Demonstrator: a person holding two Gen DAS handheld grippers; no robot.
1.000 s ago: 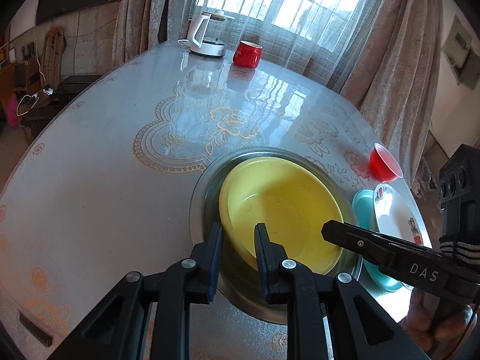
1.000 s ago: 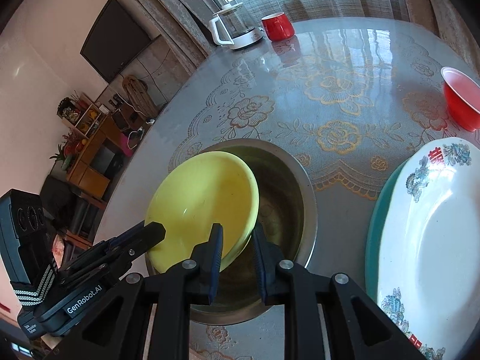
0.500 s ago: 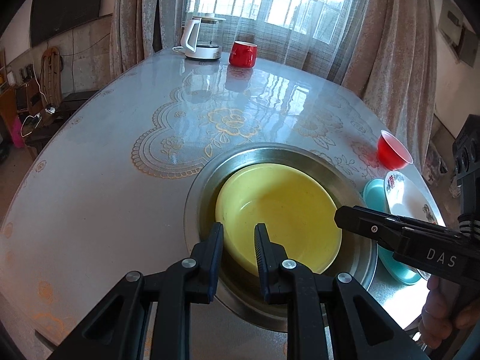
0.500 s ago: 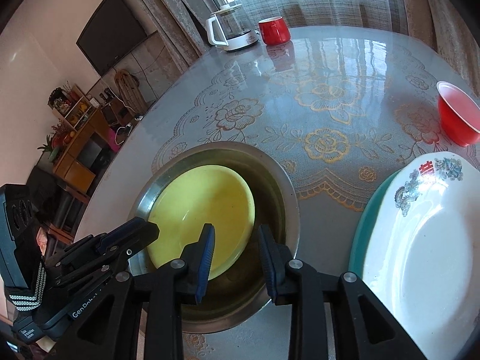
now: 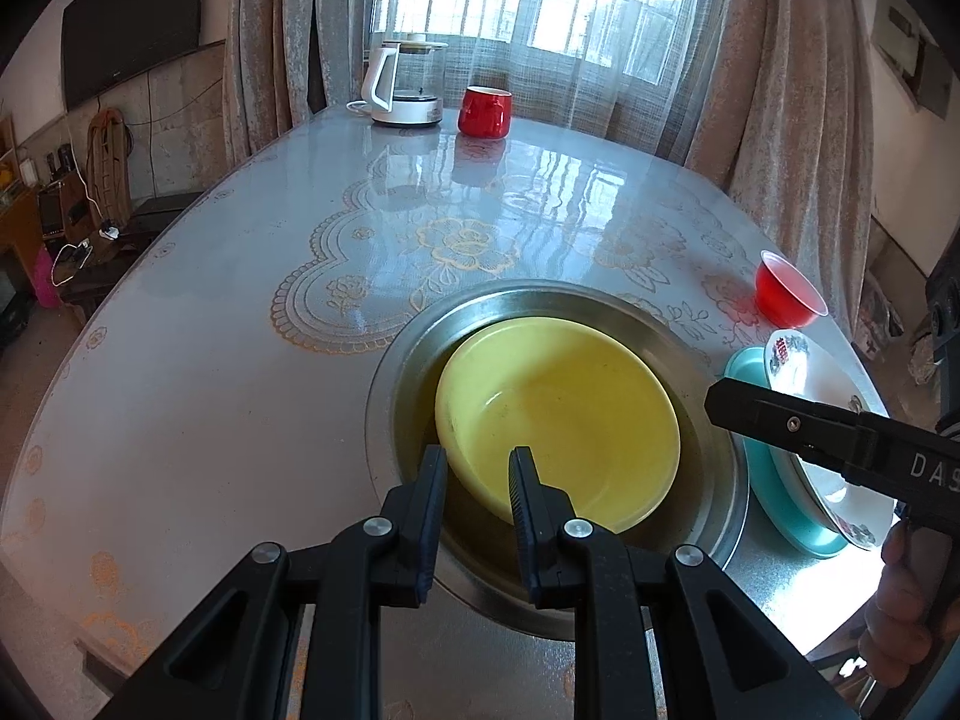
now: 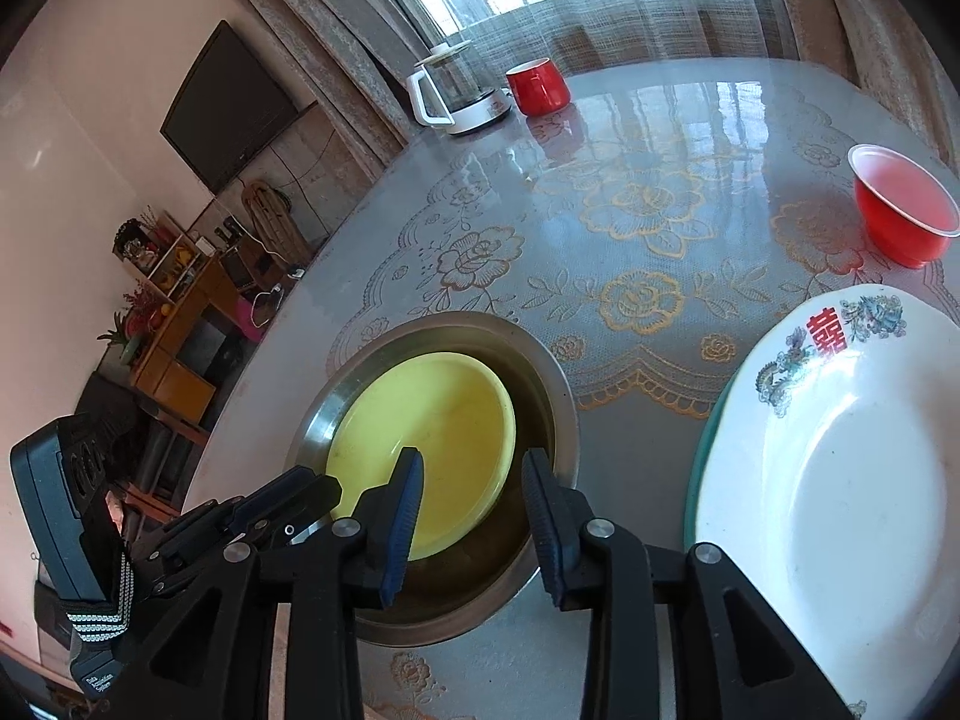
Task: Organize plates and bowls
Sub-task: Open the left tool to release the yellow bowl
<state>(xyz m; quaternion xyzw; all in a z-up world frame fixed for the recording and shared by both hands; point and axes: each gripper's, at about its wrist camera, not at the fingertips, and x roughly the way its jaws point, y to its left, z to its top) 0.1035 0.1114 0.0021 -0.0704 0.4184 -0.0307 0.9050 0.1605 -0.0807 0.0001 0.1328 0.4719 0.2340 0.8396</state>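
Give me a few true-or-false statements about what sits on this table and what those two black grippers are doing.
1. The yellow bowl lies inside the steel basin. True.
2. The white plate rests directly on the tablecloth. False: it sits on a teal plate.
3. The right gripper clamps the yellow bowl's rim. False: its jaws have just been opening and nothing is pressed between them.
4. A red cup stands beside the white kettle at the far end. True.
5. The small red bowl is stacked in the steel basin. False: it stands alone on the tablecloth, beyond the white plate.
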